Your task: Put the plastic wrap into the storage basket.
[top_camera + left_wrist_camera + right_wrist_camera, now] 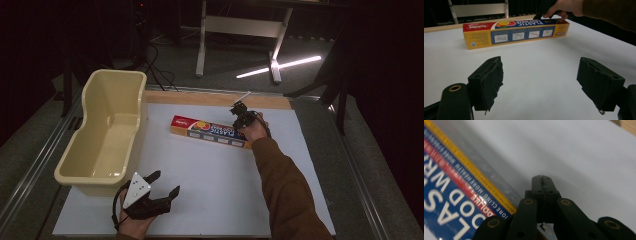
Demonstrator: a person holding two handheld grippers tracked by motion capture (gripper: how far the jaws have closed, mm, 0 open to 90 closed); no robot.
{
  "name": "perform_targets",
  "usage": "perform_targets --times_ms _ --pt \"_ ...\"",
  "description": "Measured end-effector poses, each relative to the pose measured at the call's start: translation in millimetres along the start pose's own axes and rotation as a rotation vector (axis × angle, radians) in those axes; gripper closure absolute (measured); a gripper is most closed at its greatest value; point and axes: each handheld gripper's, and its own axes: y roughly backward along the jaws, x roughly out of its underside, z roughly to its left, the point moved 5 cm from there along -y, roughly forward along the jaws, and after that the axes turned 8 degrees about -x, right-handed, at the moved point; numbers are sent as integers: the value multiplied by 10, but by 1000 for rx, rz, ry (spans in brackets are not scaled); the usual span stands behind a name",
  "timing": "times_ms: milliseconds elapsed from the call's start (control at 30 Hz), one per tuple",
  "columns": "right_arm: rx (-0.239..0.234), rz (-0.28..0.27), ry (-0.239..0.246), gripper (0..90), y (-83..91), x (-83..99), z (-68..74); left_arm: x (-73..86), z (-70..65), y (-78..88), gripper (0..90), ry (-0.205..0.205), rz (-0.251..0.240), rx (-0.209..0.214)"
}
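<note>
Nearest the high camera, at 6 o'clock on the white table sheet (215,175), sits the left gripper (162,187) in the person's left hand, jaws spread wide with nothing between them; its own view shows both black pads (487,80) apart over bare sheet. Toward 12 o'clock lies the plastic wrap box (212,131), long side flat on the sheet, red end pointing to 9 o'clock. Right gripper (239,109) stands at the box's 3 o'clock end, on its far edge; its own view shows the jaws pressed fully together, empty, tip just beside the box's far side (461,182) over white sheet. Whether the tip touches the box cannot be told. Cream plastic tub (102,132) rests at 9 o'clock, well apart from the box.
</note>
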Motion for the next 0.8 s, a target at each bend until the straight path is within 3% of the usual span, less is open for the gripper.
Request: perform_targets --times_ms 133,267,300,400,567,633,700,800 --pt "-69 7 45 900 63 175 151 2 -25 -16 209 -8 3 2" --pt "-149 -22 58 900 150 371 333 4 -53 -19 209 -19 7 2" --pt "-149 -22 58 900 150 371 333 4 -53 -19 209 -19 7 2" --pt "-184 -20 116 900 203 589 544 -1 -63 -13 209 -24 2 -1" --pt "-247 -3 194 900 258 752 851 -7 -51 -30 209 -24 2 -5" --pt "-212 5 248 894 297 750 958 -13 -44 -27 209 -24 0 -8" --pt "-112 -12 293 810 370 677 1004 -19 -39 -19 209 -22 -4 -12" --pt "-111 -84 289 731 521 517 1127 -28 -32 -3 210 -21 -10 -22"
